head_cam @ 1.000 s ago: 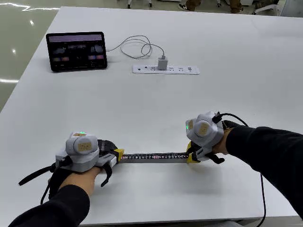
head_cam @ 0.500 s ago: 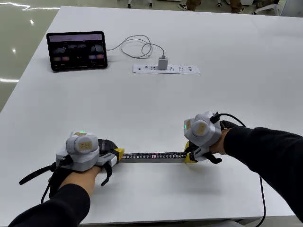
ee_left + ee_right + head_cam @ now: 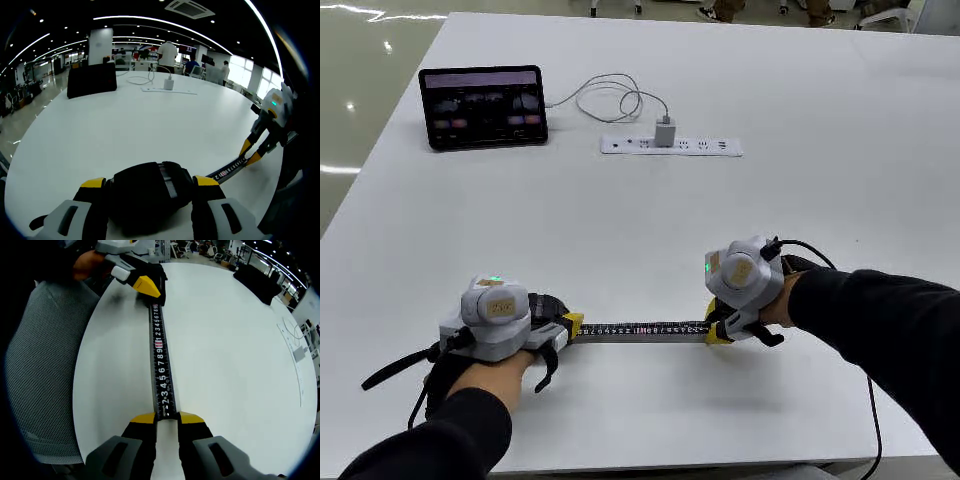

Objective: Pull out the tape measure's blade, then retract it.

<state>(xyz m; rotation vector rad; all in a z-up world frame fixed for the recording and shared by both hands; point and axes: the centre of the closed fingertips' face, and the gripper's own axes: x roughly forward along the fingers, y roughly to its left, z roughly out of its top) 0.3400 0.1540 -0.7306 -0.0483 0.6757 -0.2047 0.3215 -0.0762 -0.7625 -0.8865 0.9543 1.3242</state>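
A black tape measure case point(image 3: 150, 192) sits between the yellow-tipped jaws of my left gripper point(image 3: 560, 330), which is shut on it near the table's front edge. Its numbered blade point(image 3: 640, 329) point(image 3: 161, 365) lies flat on the white table, stretched to the right. My right gripper point(image 3: 715, 333) point(image 3: 165, 419) is shut on the blade's tip, with its fingertips point(image 3: 145, 418) pinching the end. In the left gripper view the blade point(image 3: 231, 169) runs off to the right gripper point(image 3: 252, 152) at the right edge.
A black tablet point(image 3: 483, 107) stands at the back left of the white table point(image 3: 620, 230). A white power strip point(image 3: 670, 147) with a charger and looped cable point(image 3: 610, 98) lies behind the middle. The table's front edge is close below both hands.
My right gripper has moved slightly left with the blade's tip, so the exposed blade is a little shorter. The left gripper and case have stayed put.
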